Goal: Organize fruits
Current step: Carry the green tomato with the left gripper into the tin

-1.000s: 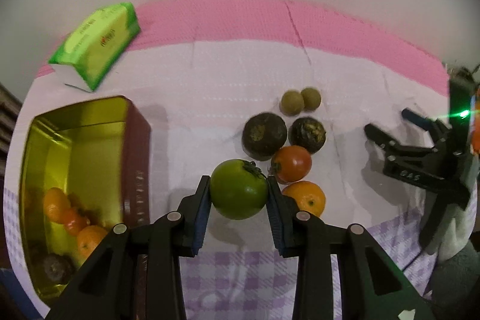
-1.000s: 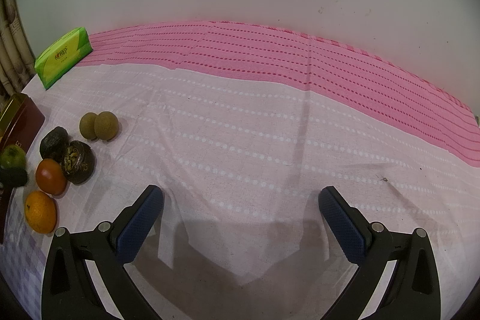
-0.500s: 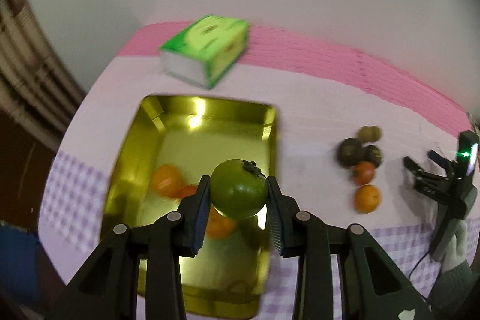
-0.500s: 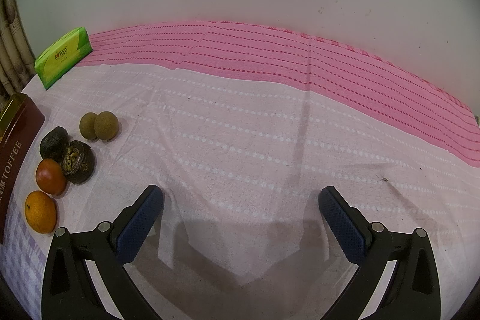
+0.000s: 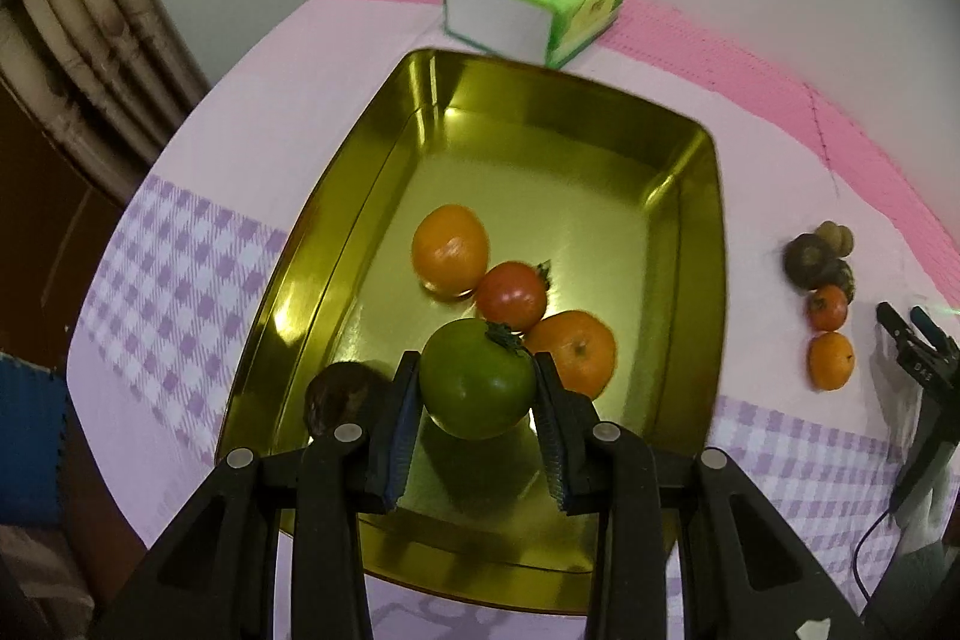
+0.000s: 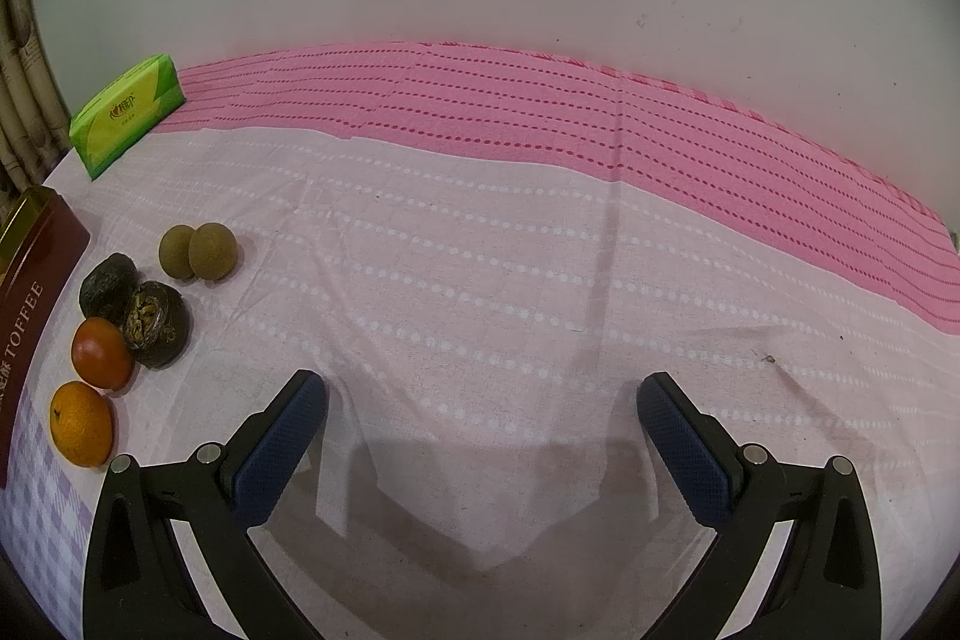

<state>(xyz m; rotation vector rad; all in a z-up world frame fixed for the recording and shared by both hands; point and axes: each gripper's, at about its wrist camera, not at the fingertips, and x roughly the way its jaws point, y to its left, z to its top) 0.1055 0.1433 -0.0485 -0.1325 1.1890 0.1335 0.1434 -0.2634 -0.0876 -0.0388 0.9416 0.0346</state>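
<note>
Left gripper (image 5: 477,388) clamped on round green tomato (image 5: 477,385) above gold rectangular tin (image 5: 717,244). Two oranges (image 5: 450,249) and red tomato (image 5: 512,297) lie just beyond its fingertips. Right gripper (image 6: 480,418) open wide, empty, over pink tablecloth (image 6: 480,250).

— What's different from a second ago?
— The left gripper (image 5: 477,394) has carried the green tomato (image 5: 477,385) away from the fruit row, over the gold tin (image 5: 690,196).
— Anything else?
— No.
</note>
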